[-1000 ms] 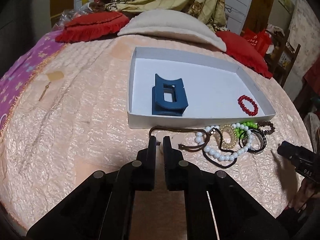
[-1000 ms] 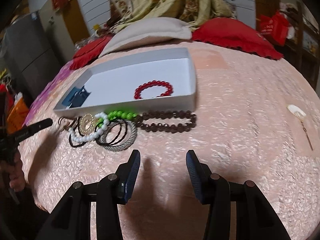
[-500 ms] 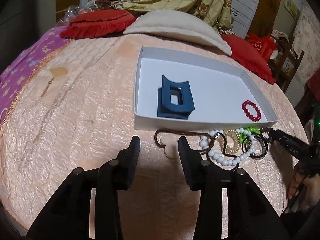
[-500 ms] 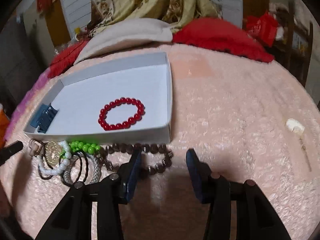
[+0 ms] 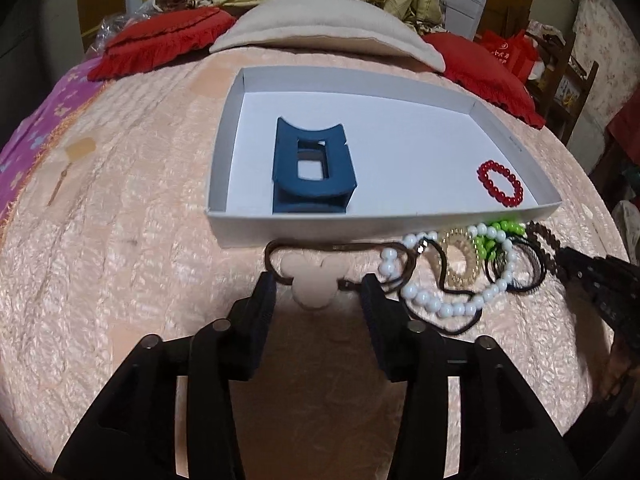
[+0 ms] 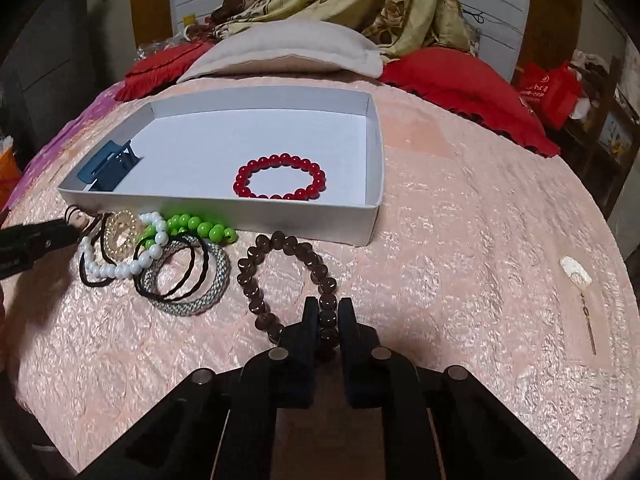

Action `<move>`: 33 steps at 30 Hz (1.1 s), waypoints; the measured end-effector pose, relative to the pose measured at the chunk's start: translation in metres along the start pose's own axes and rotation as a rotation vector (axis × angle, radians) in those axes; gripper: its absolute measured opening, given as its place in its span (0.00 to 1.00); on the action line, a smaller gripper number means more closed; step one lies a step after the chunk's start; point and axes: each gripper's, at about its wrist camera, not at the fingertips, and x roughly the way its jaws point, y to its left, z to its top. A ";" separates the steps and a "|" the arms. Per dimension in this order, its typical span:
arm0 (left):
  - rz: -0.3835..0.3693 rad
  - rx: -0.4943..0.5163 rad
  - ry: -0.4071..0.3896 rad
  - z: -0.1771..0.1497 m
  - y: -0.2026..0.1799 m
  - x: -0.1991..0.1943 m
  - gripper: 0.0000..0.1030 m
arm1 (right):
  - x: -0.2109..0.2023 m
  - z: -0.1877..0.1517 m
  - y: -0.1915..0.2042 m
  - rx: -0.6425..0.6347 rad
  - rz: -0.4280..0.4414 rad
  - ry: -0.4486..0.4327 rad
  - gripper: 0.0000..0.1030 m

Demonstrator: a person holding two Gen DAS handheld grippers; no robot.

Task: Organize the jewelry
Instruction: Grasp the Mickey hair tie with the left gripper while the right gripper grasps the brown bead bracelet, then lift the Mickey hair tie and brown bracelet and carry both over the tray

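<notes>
Currently, I am reading these conditions from both wrist views:

Right gripper (image 6: 328, 312): I am seeing its fingers pressing together on the near side of the dark brown beaded bracelet (image 6: 256, 264), which is lying on the peach textured bedspread (image 6: 460, 280) just in front of the shallow white cardboard tray (image 6: 372, 216).

Left gripper (image 5: 318, 292): I am seeing its fingers standing apart, straddling the pale mouse-shaped charm on a brown cord (image 5: 310, 276), gripping nothing.

Tray contents: the red beaded bracelet (image 6: 280, 178) is lying toward the right side; the dark blue plastic hair claw (image 5: 312, 168) is sitting toward the left.

Remaining pile: the white pearl bead bracelet (image 6: 120, 266), green bead bracelet (image 6: 200, 228), gold coil hair tie (image 6: 122, 234) and grey woven bangle (image 6: 192, 300) are lying tangled on the bedspread beside the tray's near wall.
</notes>
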 end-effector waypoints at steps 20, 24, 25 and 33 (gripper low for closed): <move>0.006 0.016 -0.120 -0.008 -0.006 -0.031 0.40 | -0.041 -0.009 -0.006 0.086 0.085 -0.120 0.08; -0.005 -0.034 -0.148 -0.011 0.000 -0.050 0.40 | -0.053 -0.012 -0.005 0.099 0.109 -0.143 0.08; -0.010 -0.043 -0.149 -0.012 0.000 -0.053 0.40 | -0.054 -0.013 -0.005 0.104 0.115 -0.143 0.08; -0.012 -0.055 -0.150 -0.027 -0.010 -0.063 0.40 | -0.066 -0.019 0.009 0.117 0.152 -0.154 0.08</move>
